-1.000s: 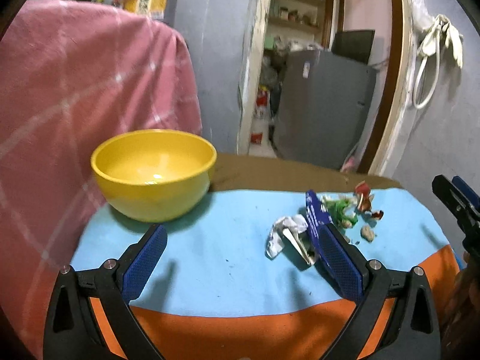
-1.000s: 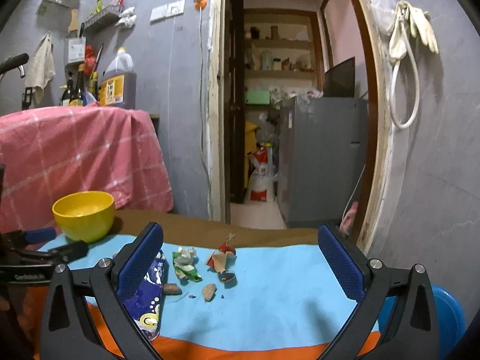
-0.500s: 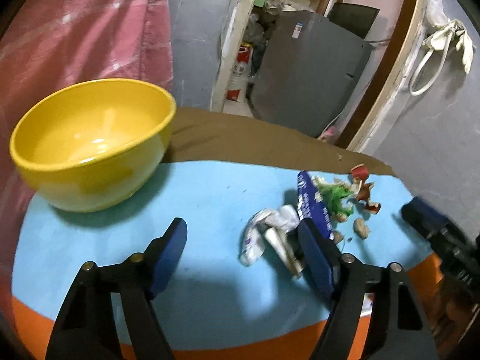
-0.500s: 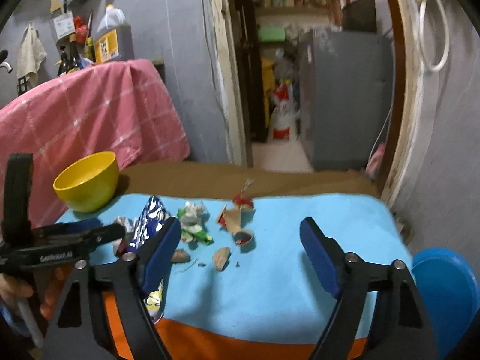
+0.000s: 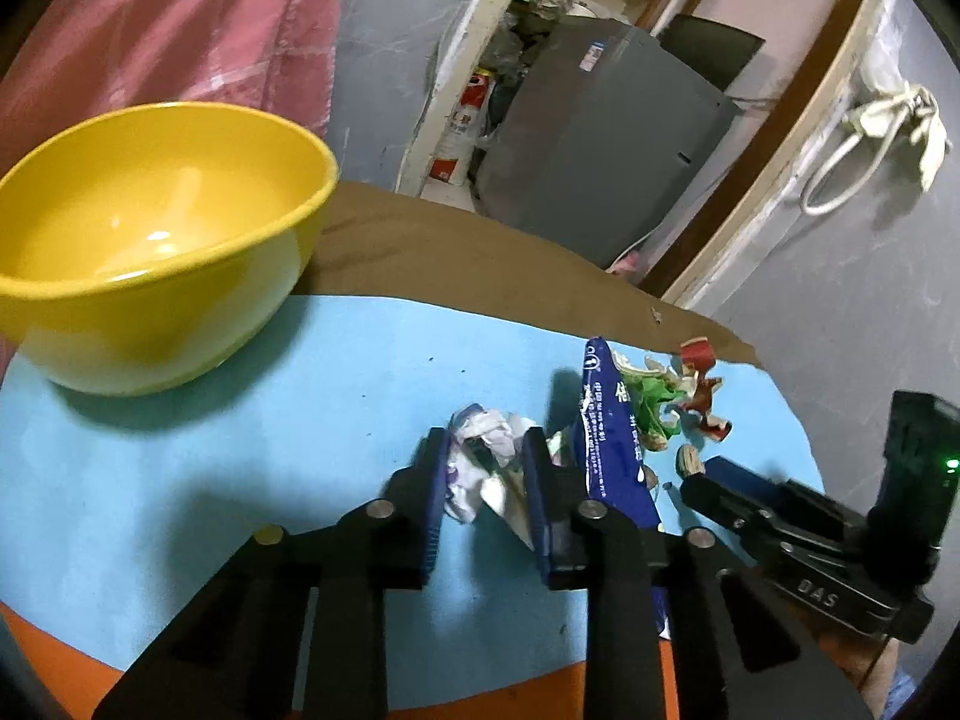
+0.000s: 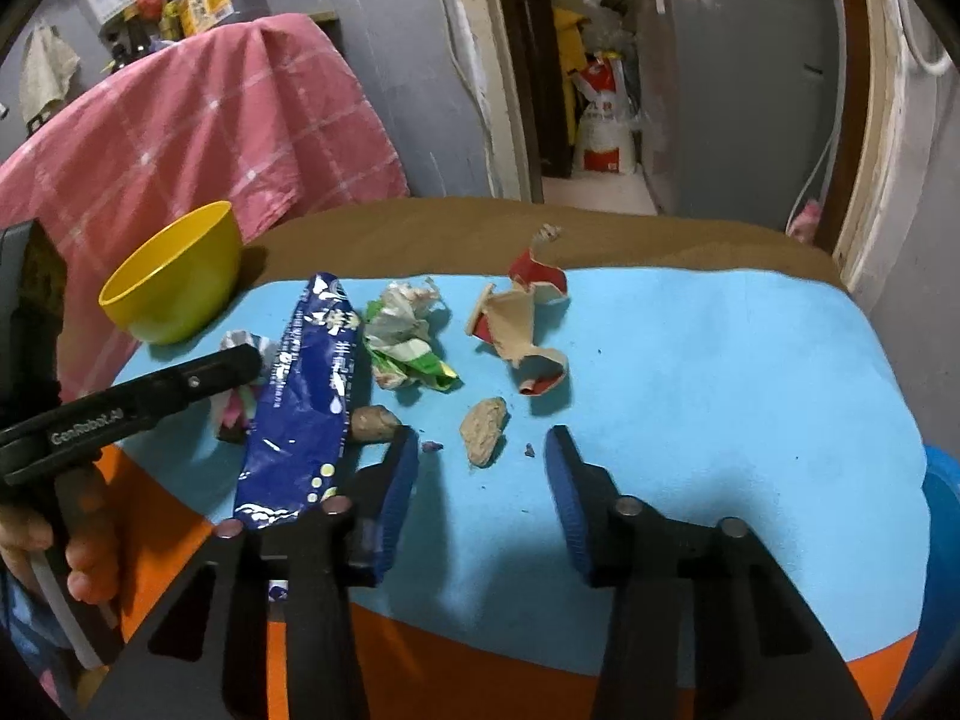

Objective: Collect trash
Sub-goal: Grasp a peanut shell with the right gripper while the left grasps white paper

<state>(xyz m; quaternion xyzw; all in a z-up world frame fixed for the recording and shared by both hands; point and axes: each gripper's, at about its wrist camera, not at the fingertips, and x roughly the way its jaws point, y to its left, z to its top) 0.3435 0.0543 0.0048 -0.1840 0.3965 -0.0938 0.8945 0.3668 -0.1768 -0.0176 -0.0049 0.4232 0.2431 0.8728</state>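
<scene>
Blue wrapper (image 6: 306,396) flat on cloth (image 6: 690,372), long axis running from near edge up toward bowl (image 6: 174,276), far tip beside bowl's right.
White wad (image 5: 489,450) just left of wrapper, between closing jaws of left gripper (image 5: 486,480); pads at its sides, firm grip unclear.
Brown lump (image 6: 483,423) right of wrapper, ahead of right gripper (image 6: 480,462); jaws closing, nothing between pads.
Green scrap (image 6: 402,348) and red scrap (image 6: 528,324) right of wrapper.
Light blue cloth over orange, brown beyond; pink blanket (image 6: 198,132) behind bowl, grey wall, open doorway.

Crumpled wrappers (image 6: 402,336), torn scraps (image 6: 522,324) scattered beside yellow bowl (image 6: 174,276).
</scene>
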